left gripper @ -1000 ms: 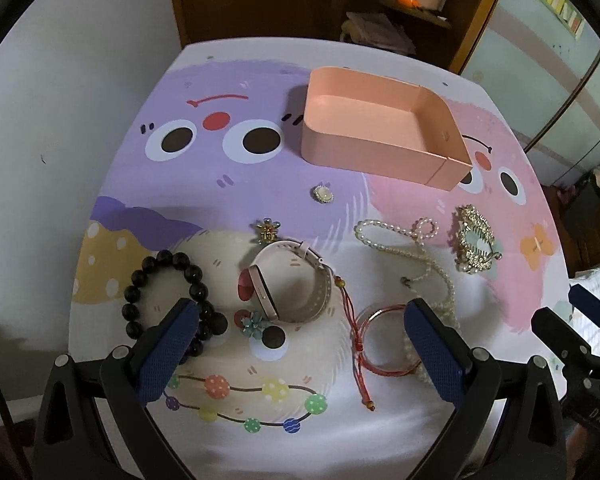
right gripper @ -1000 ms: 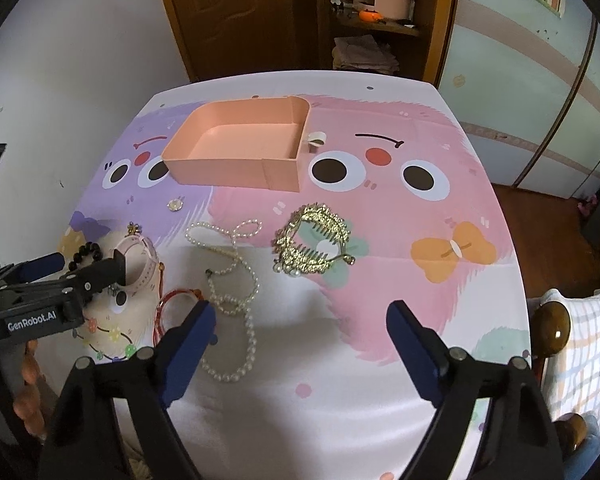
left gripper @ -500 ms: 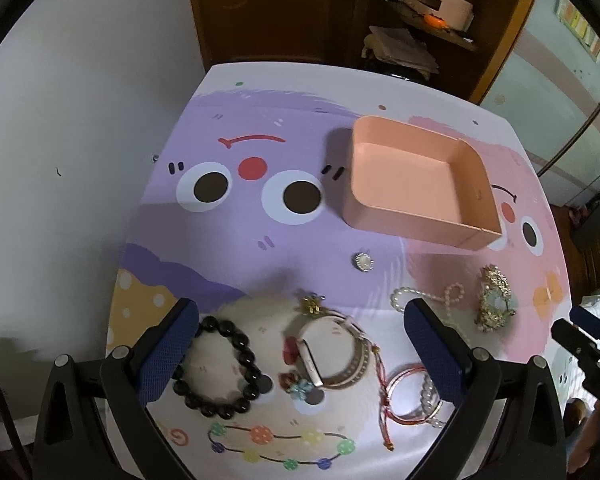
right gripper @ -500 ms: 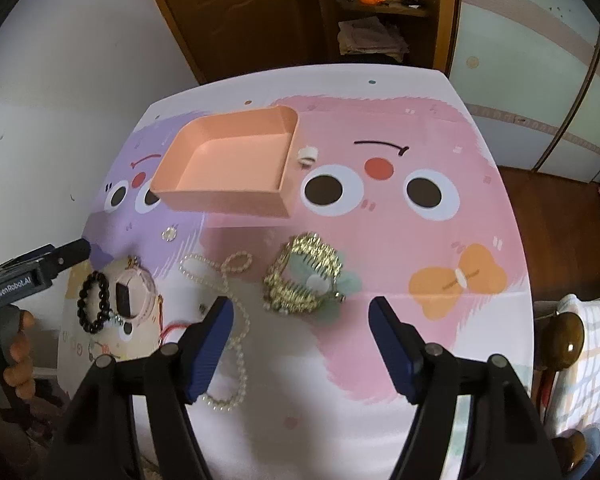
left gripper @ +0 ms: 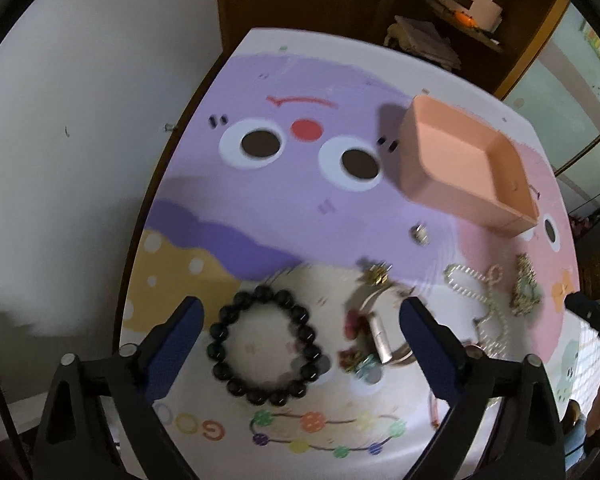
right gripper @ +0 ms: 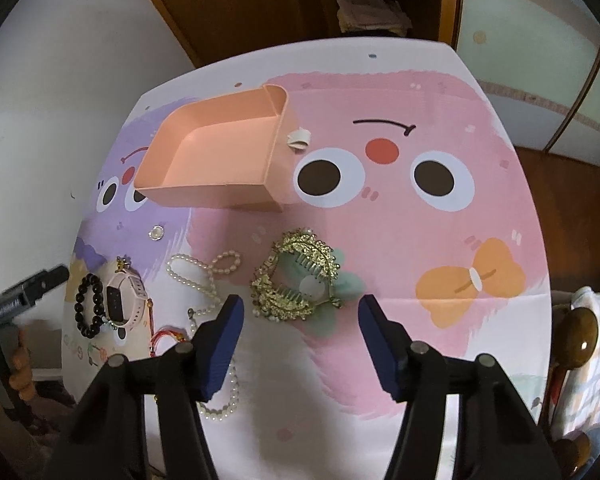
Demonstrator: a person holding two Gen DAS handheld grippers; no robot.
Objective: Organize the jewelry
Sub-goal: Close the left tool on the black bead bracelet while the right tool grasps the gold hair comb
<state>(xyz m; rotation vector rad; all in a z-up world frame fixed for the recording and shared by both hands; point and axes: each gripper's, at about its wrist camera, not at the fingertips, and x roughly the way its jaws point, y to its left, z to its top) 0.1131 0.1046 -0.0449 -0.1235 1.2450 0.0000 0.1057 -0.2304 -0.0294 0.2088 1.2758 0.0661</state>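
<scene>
Left gripper (left gripper: pixel 300 332): jaws spread wide, nothing held, above the black bead bracelet (left gripper: pixel 266 345), which shows between its fingers. Right gripper (right gripper: pixel 300 344): jaws apart, empty, above the gold hair comb (right gripper: pixel 298 276).

Right wrist view only: small white ring (right gripper: pixel 299 139) touching the tray's far-right wall; comb teeth and leaf detail sharp. Left wrist view only: printed bead string w/ coloured dots at surface (left gripper: pixel 220 184) near edge; comb seen edge-on, blurred.

Both views: pink tray (left gripper: pixel 466 164), open-topped, nothing inside, at far side. Small round brooch (right gripper: pixel 156 233) lies apart, between tray and the other items. Pearl necklace (right gripper: pixel 204 276) in loose loops, just left of comb. Pink watch (right gripper: pixel 125 296) on its side, beside bracelet. Red cord bangle (right gripper: pixel 166 338) near front edge, partly hidden by the right gripper. Left view motion-blurred around watch.
</scene>
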